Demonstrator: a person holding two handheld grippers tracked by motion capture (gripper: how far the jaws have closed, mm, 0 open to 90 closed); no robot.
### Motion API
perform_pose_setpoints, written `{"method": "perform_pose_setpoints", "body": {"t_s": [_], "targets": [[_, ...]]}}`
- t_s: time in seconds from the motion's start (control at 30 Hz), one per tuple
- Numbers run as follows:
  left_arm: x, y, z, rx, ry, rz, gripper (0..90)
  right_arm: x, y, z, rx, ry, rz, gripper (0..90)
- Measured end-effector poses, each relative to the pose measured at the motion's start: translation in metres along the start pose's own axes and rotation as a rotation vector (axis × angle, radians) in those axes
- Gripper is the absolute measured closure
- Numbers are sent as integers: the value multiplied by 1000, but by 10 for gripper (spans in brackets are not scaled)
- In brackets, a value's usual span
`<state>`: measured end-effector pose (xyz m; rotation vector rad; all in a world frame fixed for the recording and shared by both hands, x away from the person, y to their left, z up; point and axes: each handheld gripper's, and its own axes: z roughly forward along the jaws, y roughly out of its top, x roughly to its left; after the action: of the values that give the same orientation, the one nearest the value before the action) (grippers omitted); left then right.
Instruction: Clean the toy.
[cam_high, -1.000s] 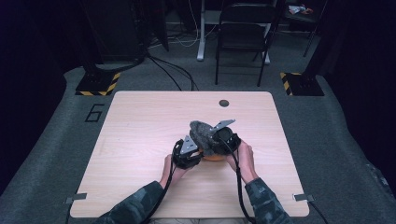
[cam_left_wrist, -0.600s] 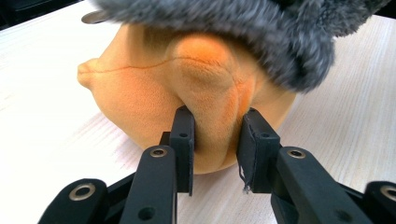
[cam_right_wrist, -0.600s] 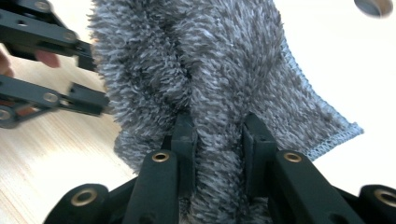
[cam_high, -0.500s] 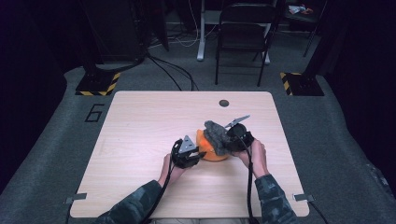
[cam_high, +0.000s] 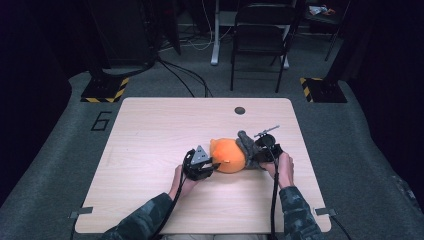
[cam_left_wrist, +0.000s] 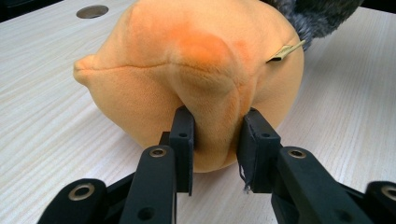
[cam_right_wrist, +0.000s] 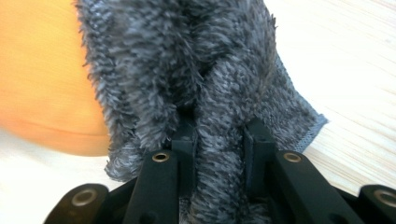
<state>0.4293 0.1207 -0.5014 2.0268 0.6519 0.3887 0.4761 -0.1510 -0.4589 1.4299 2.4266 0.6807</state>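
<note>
An orange plush toy (cam_high: 227, 155) lies on the wooden table (cam_high: 150, 135), a little right of the middle. My left gripper (cam_high: 211, 166) is at its left side, and in the left gripper view its jaws (cam_left_wrist: 217, 126) are shut on a fold of the orange plush (cam_left_wrist: 187, 60). A small tan tag (cam_left_wrist: 285, 50) sticks out of the plush. A grey fuzzy cloth (cam_high: 248, 146) hangs against the toy's right side. My right gripper (cam_high: 259, 154) is shut on that grey cloth (cam_right_wrist: 187, 56), with the orange plush (cam_right_wrist: 42, 79) just to the left of it.
A round cable hole (cam_high: 240, 110) sits near the table's far edge. Beyond the table stand a black chair (cam_high: 262, 40) and two floor bases with yellow-black stripes (cam_high: 105, 90). The table's left half is bare wood.
My right gripper has moved right and down with the grey cloth, pulling it off the plush and baring most of the orange body. The left gripper has kept its hold in place.
</note>
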Motion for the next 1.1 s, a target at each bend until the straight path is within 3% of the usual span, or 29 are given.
{"method": "perform_pose_setpoints", "body": {"t_s": [0.2,0.3,0.37,0.43,0.47,0.5,0.53,0.57,0.7,0.73,0.77,0.8,0.83,0.9,1.03,1.1], "targets": [[0,0,0,-9,2,3,689,-4,-2,3,33,-59,-7,707],[1,-1,0,-14,4,-4,688,-6,1,-8,11,-68,-11,707],[1,-1,-1,-10,5,-3,687,-3,5,-21,-43,-73,-21,709],[2,-1,-2,-9,5,-7,685,5,11,-36,-93,-48,-27,709],[1,-1,-2,-10,7,-5,685,18,16,-50,-153,-13,-50,709],[1,0,-1,-11,9,-3,685,18,16,-50,-153,-13,-50,709],[0,0,-1,-17,11,4,685,32,22,-60,-210,46,-62,709],[-1,0,0,-27,15,-3,685,32,22,-60,-210,46,-62,709],[-5,0,2,-29,15,9,686,58,30,-65,-271,144,-98,707],[-5,0,2,-26,13,9,686,64,31,-62,-268,150,-109,707],[-5,0,1,-23,14,11,686,71,32,-57,-254,134,-111,707],[-5,0,1,-21,15,13,687,78,31,-45,-214,98,-146,706],[-5,0,1,-20,20,16,687,78,31,-45,-214,98,-146,706],[-4,0,2,-11,15,21,686,82,28,-32,-175,10,-196,705],[-3,0,2,-15,10,21,687,74,27,-31,-165,-12,-196,705],[-2,-1,2,-13,9,27,687,63,24,-29,-163,16,-146,706]]}}
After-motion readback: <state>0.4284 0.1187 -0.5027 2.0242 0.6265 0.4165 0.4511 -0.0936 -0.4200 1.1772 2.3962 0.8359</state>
